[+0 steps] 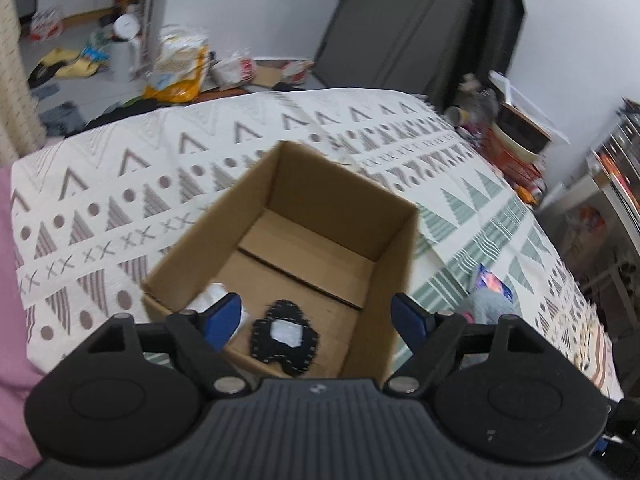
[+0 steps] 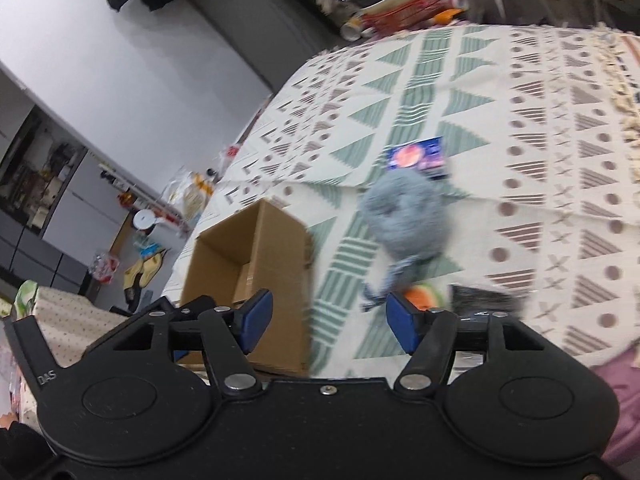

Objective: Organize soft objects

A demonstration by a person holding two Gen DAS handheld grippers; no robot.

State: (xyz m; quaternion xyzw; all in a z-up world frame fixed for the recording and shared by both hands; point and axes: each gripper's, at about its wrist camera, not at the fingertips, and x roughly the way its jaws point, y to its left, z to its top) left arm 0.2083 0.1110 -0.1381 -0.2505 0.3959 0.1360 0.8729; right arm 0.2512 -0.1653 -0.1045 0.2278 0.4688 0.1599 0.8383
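An open cardboard box stands on the patterned bedspread. A black stitched plush with a white patch and a white soft item lie on its floor. My left gripper is open and empty above the box's near end. In the right wrist view the box is at the left. A grey fluffy plush lies on the bedspread, with a blue pouch behind it, an orange-and-green item and a black item nearer. My right gripper is open and empty, short of the grey plush.
The grey plush and blue pouch lie right of the box in the left wrist view. Clutter covers the floor beyond the bed. A red basket with bowls sits past the far edge. A pink cloth lies at the left.
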